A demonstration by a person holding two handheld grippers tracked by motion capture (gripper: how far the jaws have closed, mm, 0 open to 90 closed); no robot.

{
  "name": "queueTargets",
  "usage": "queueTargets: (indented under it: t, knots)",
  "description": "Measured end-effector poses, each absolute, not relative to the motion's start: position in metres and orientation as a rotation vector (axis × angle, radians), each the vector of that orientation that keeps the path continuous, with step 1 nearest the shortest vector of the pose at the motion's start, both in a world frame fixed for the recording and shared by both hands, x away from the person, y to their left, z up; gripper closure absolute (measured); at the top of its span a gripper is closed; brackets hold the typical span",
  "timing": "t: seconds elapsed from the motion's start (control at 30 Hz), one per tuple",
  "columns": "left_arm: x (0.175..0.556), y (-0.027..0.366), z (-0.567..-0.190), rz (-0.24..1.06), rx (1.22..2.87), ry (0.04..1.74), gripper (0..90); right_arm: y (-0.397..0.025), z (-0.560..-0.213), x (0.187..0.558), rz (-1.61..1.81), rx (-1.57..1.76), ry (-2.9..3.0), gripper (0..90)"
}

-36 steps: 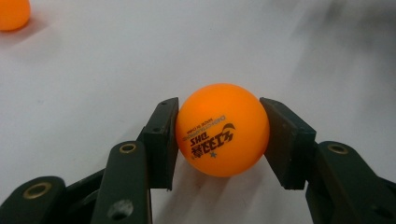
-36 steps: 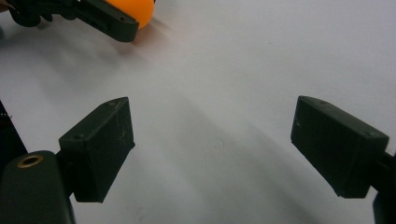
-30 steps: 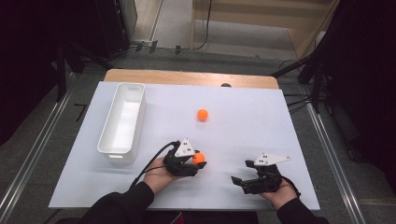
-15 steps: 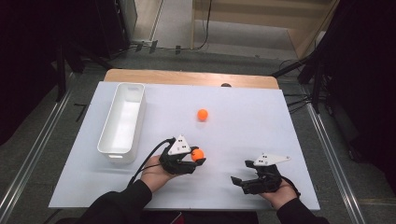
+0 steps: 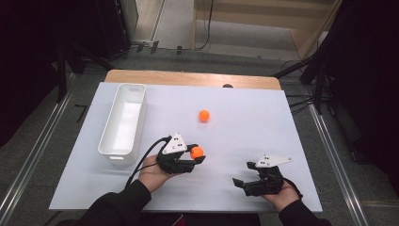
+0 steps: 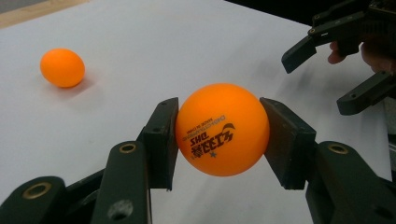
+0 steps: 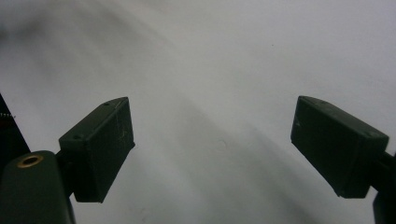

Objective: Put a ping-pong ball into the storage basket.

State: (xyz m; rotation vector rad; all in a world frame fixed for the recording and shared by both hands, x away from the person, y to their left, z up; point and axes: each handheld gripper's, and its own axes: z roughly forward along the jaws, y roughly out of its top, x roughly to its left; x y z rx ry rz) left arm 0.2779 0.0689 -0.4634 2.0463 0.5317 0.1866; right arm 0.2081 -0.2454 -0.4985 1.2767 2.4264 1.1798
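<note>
Between the earlier high views and this moment, we see the left claw [image 5: 193, 158] shift slightly toward the white tray [image 5: 123, 123], carrying its orange ball [image 5: 196, 151] with it, while the right claw [image 5: 241, 181] has stayed where it was near the front edge of the tabletop [image 5: 263, 122]. We read the held ball [image 6: 221, 129] as clamped squarely between the two black jaws of the left claw, one pad pressed against each side at about its widest line; we judge that this grip keeps so light and round a thing from slipping out during transport. Its printing faces the camera upside down: the letters "DHS", a small star, and a line that appears to read "MADE IN CHINA", with further characters beside them that we cannot make out. A second orange ball [image 5: 204, 115] rests free on the tabletop, farther from the person and well apart from both claws; in the left gripper view it lies at upper left [image 6: 62, 67]. The right claw [image 7: 212, 149] hangs with its jaws wide apart over bare white surface, holding nothing, which we take as readiness rather than engagement. The tray stands empty along the left side, its long axis running away from the person, and we judge it the likely destination for the balls.
</note>
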Motion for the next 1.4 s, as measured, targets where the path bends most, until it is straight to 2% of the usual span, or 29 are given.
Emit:
queueTargets:
  t: [0.37, 1.4]
  knots:
    - [0.273, 0.075, -0.449, 0.146, 2.025, 0.534, 50.2, -0.245, -0.498, 0.208, 1.186, 1.269, 2.42, 11.7]
    - [0.278, 0.094, -0.437, 0.227, 2.035, 0.571, 50.2, -0.245, -0.497, 0.208, 1.189, 1.261, 2.422, 11.6]
